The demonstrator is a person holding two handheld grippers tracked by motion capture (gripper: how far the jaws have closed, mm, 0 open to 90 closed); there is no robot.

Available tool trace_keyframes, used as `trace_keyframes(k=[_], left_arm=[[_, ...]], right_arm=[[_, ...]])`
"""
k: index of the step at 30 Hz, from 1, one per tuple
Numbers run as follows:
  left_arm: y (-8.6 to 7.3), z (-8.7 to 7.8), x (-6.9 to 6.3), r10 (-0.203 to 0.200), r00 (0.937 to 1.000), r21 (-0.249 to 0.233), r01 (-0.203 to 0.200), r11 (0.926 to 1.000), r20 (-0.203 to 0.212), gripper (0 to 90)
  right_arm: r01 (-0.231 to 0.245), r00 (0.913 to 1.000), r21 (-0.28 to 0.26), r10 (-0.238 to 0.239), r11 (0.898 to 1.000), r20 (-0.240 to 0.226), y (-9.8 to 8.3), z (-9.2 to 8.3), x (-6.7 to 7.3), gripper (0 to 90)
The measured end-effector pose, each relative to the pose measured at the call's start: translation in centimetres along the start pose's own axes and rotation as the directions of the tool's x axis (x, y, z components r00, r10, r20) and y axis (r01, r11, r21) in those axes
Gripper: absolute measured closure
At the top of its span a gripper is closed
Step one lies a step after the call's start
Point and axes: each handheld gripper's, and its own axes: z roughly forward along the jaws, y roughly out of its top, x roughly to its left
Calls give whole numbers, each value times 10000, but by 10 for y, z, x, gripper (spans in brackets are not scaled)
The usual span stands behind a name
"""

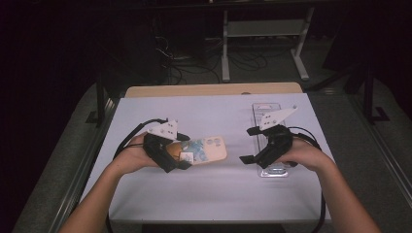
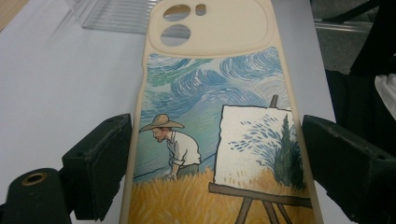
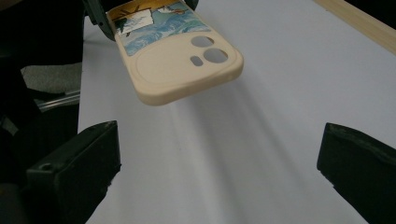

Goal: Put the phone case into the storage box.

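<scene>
We see the left hand-held gripper (image 1: 180, 151) pinching the phone case (image 1: 206, 150) by its long edges, above the tabletop (image 1: 204, 189) left of centre. Case: cream, matte, rounded corners, painted print. Right hand-held gripper (image 1: 248, 144) spread wide, empty.

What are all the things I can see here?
phone case: one, cream with a painted picture of a man in a straw hat and an easel, held off the table between the left gripper's jaws
clear box: one, see-through plastic, on the table's right side, partly under the right gripper
table: one, pale lilac top with a wooden far edge
frame: one, white metal, on the floor behind the table
cables: several, black, on the floor behind the table
left gripper: one, black, gripping the phone case by its long edges
right gripper: one, black, jaws wide apart with nothing between them, pointing at the phone case
forearms: two, reaching in from the near edge
</scene>
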Motion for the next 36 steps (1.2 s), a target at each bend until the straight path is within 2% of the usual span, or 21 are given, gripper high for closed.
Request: trace_keyframes(k=[1, 2, 3, 8, 12, 13, 17, 18, 20, 23, 26, 27, 29, 32, 34, 36], left_arm=[[1, 1, -1, 14, 10000, 34, -14, 10000, 28, 109], [2, 1, 0, 128, 9999, 60, -128, 9999, 58, 109], [4, 3, -1, 148, 9997, 104, -150, 9998, 195, 109], [7, 7, -2, 283, 9990, 202, -290, 9994, 349, 109], [9, 11, -3, 321, 9984, 302, -335, 9990, 469, 109], [10, 13, -3, 431, 9977, 428, -454, 9981, 529, 109], [12, 16, -4, 458, 9970, 462, -488, 9977, 622, 109], [13, 17, -4, 518, 9966, 503, -550, 9972, 638, 109], [14, 19, -4, 619, 9955, 486, -655, 9967, 722, 109], [16, 22, -4, 766, 9937, 558, -813, 9951, 818, 109], [17, 25, -4, 839, 9928, 614, -893, 9941, 859, 109], [18, 27, -4, 872, 9923, 575, -925, 9941, 877, 109], [19, 28, -3, 949, 9911, 652, -1012, 9927, 930, 109], [20, 30, -3, 988, 9902, 665, -1056, 9922, 991, 109], [22, 30, -3, 1040, 9893, 659, -1110, 9916, 1023, 109], [23, 31, -3, 1039, 9893, 600, -1104, 9921, 1024, 109]], right_arm=[[11, 10000, 48, -10, 10000, -48, 1, 0, 1, 0], [318, 9994, 144, -317, 9994, -115, 4, 2, 0, 0], [303, 9994, 170, -300, 9994, -179, 5, 2, 1, 0], [390, 9982, 322, -375, 9987, -460, 10, 7, 2, 0], [597, 9963, 507, -563, 9969, -649, 14, 11, 3, 0], [798, 9946, 559, -759, 9952, -701, 15, 13, 3, 0], [754, 9936, 610, -698, 9953, -892, 18, 16, 4, 0], [1001, 9914, 657, -939, 9928, -915, 18, 19, 4, 0], [967, 9910, 678, -897, 9930, -991, 19, 20, 5, 0], [1198, 9876, 764, -1110, 9899, -1110, 21, 26, 5, 0], [1140, 9875, 838, -1036, 9899, -1191, 23, 30, 7, 0], [1397, 9842, 866, -1288, 9864, -1213, 24, 34, 6, 0], [1316, 9848, 937, -1193, 9869, -1262, 25, 36, 7, 0], [1525, 9809, 1054, -1374, 9827, -1378, 28, 41, 8, 0], [1813, 9747, 1021, -1649, 9781, -1505, 31, 47, 8, 0], [1859, 9735, 1025, -1690, 9772, -1542, 31, 49, 9, 0]])
